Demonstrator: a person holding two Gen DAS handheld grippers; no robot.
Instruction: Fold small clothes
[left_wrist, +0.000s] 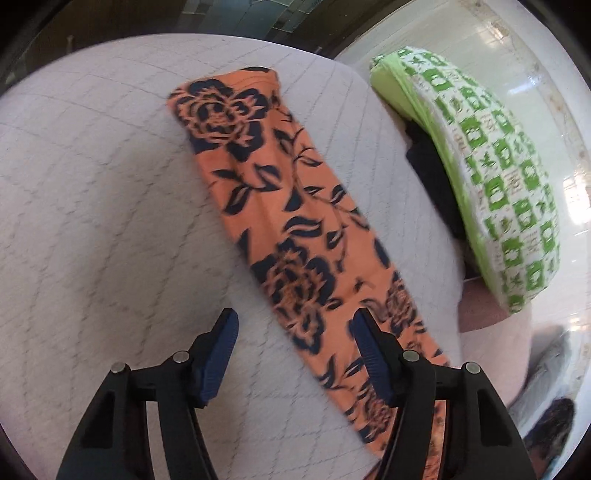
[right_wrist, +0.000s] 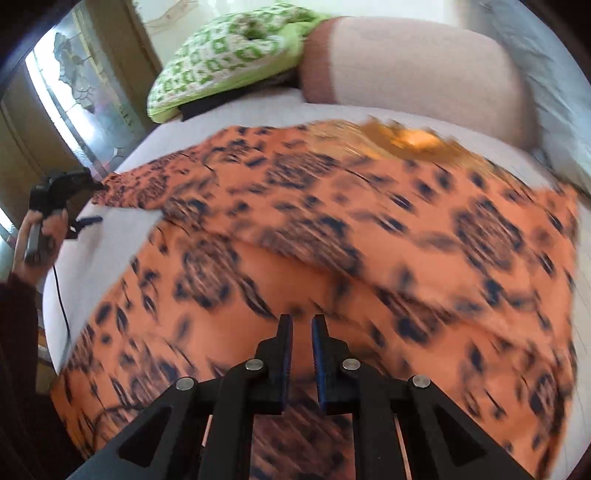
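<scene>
An orange garment with a dark blue flower print lies on a pale quilted bed (left_wrist: 92, 203). The left wrist view shows a long narrow part of the garment (left_wrist: 280, 206) running from the far middle toward me. My left gripper (left_wrist: 295, 314) is open just above it, its right finger (left_wrist: 364, 332) over the cloth and its left finger over bare quilt. In the blurred right wrist view the garment (right_wrist: 369, 221) spreads wide, with a fold across its middle. My right gripper (right_wrist: 301, 325) is nearly closed, with orange cloth filling the narrow gap. The left gripper (right_wrist: 86, 203) appears at the garment's far left end.
A green and white patterned pillow (left_wrist: 498, 184) (right_wrist: 229, 51) lies at the bed's end over something dark (left_wrist: 436, 173). A pinkish bolster (right_wrist: 424, 66) and grey bedding (right_wrist: 546, 74) lie beside it. A person's hand (right_wrist: 48, 229) holds the left gripper near the bed's edge, by a glass door (right_wrist: 74, 74).
</scene>
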